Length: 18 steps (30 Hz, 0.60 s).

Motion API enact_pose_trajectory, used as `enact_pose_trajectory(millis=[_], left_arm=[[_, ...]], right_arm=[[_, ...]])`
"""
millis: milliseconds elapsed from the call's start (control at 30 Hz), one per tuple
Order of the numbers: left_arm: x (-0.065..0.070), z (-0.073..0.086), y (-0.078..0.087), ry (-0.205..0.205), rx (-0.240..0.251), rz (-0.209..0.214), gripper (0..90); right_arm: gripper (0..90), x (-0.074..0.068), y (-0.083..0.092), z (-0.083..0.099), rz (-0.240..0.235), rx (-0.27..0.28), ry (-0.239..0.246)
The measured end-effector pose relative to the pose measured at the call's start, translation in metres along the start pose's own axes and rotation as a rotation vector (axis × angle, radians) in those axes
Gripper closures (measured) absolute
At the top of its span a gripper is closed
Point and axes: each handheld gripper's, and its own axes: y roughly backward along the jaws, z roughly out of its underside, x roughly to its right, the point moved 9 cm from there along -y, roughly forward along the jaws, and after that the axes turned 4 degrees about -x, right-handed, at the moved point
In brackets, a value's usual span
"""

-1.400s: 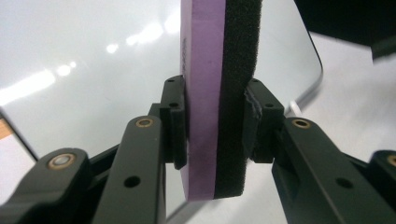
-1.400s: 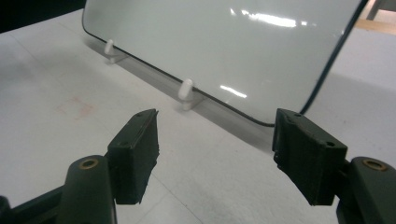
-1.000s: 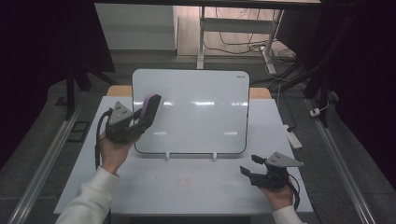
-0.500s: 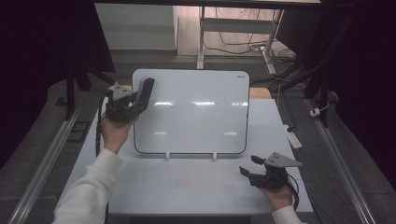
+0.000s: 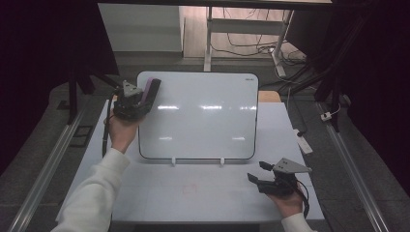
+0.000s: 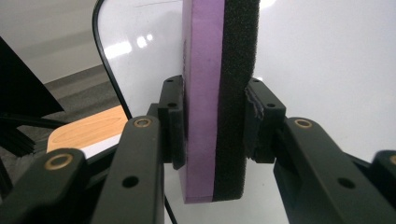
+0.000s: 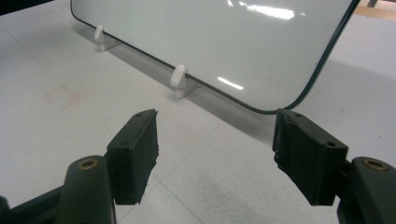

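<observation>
My left gripper (image 5: 145, 96) is clamped on the eraser (image 6: 219, 93), and in the left gripper view I see both pads pressed into its sides: one on the purple foam back, the other on the black felt face. The eraser stands on edge between the jaws, near the upper left corner of the whiteboard (image 5: 198, 121), which leans back on two small white feet (image 7: 178, 77) on the table (image 5: 203, 193). I judge the eraser light and soft. The foam gives a little under the pads, so the grip is secure without much squeeze, and it should not slip, since felt and foam are both grippy. I hold it low down, near one end, which leaves most of its length free above the jaws; that end may flex if I press hard, so a flat, gentle pass with the felt side to the board should serve best. I judge the board stiff, smooth and slippery, and, resting only on its feet, it may tip or slide back if pushed too firmly. My right gripper (image 7: 215, 149) rests on the table in front of the board's lower right corner, jaws apart with nothing between them, free to steady the board's edge if needed.
</observation>
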Motion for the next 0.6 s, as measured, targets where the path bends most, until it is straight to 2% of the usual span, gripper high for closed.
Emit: enact_pose_trajectory(millis=[433,600], left_arm=[[0.0056,-0.0013,-0.0048,-0.025,0.004,-0.011,57.3],[0.0056,-0.0027,0.0006,-0.027,0.022,-0.007,50.7]], right_arm=[[30.4,0.0006,0.0000,0.0008,0.002,-0.003,0.001],[30.4,0.0003,-0.0001,0.0006,0.003,-0.002,0.004]])
